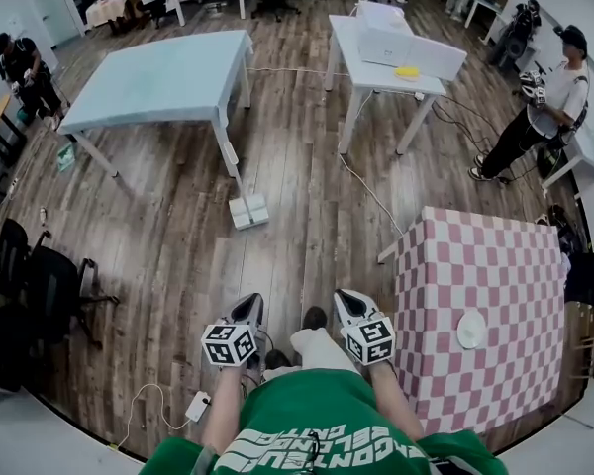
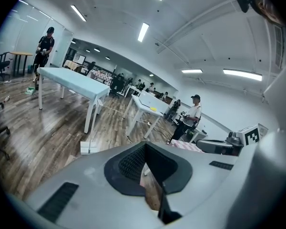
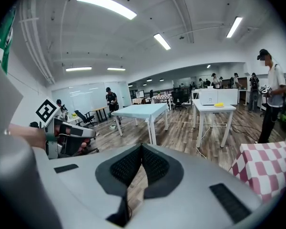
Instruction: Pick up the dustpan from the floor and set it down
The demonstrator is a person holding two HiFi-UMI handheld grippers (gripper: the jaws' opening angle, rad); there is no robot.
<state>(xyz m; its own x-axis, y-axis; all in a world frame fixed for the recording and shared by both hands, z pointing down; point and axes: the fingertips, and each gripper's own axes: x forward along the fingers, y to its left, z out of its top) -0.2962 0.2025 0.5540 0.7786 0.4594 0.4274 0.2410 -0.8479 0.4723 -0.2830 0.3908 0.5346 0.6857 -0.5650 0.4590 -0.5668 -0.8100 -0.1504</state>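
Observation:
The white dustpan [image 1: 247,210] rests on the wood floor beside a leg of the light blue table, its long handle slanting up toward that table. In the left gripper view the dustpan [image 2: 88,147] lies ahead and to the left. Both grippers hang low in front of my body, well short of it. My left gripper [image 1: 249,307] is shut with nothing in it; its jaws meet at the tips [image 2: 144,145]. My right gripper [image 1: 347,299] is beside it, also shut and empty, with its tips together [image 3: 142,147].
A light blue table [image 1: 168,77] stands at the back left and a white table [image 1: 381,62] with a box at the back right. A pink checkered table [image 1: 490,285] bearing a white plate [image 1: 471,330] is close on my right. Black office chairs [image 1: 40,285] stand left. Cables cross the floor. People stand around the edges.

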